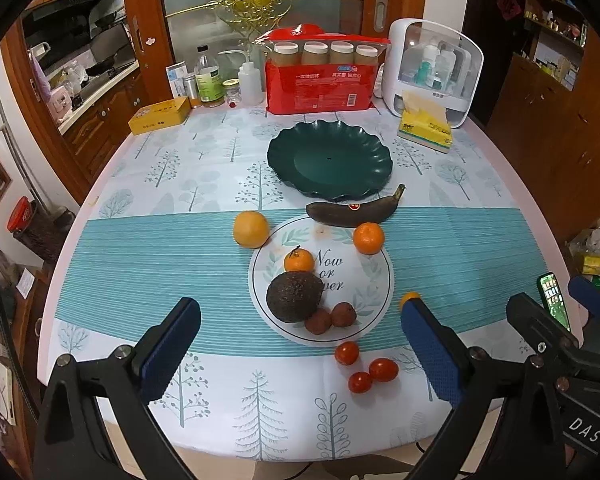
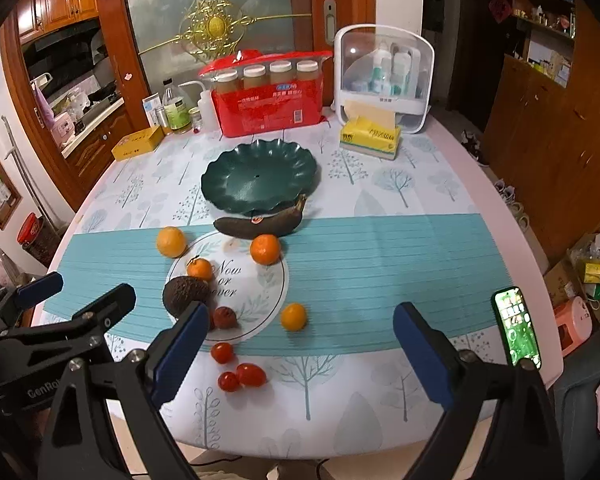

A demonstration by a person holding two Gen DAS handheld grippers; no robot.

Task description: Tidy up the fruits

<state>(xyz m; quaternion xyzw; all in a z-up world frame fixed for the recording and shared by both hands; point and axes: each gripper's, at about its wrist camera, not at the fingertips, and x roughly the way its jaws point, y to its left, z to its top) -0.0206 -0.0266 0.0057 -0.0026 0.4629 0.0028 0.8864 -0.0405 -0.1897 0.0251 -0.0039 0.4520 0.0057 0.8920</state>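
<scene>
Fruits lie scattered before you on the round tabletop (image 1: 480, 248) with its tree-print and teal-striped cloth, none of them on the dark green scalloped plastic plate (image 1: 330, 159) toward the far side. Nearer you is the flat white round mat (image 1: 374, 280) printed with leaves and lettering. A blackened overripe banana (image 1: 350, 213) lies just in front of the green plate, its stem tip at the plate's rim. On the mat sit a dark brown rough-skinned avocado (image 1: 294, 297), a small stemmed mandarin (image 1: 299, 261) just behind it, and two reddish-brown lychees (image 1: 331, 317) at the avocado's near right. A larger yellow-orange citrus (image 1: 251, 229) rests just off the mat's left edge, and an orange tangerine (image 1: 368, 237) sits at the mat's far right edge beside the banana. In the right wrist view a small yellow-orange kumquat-like fruit (image 2: 293, 316) lies just right of the mat. Three red cherry tomatoes (image 1: 366, 365) cluster nearest you, off the mat. Your left gripper (image 1: 300, 344) hovers above the near edge with its jaws spread wide, holding nothing. Your right gripper (image 2: 298, 354) is likewise wide apart and empty, just beside the left one.
</scene>
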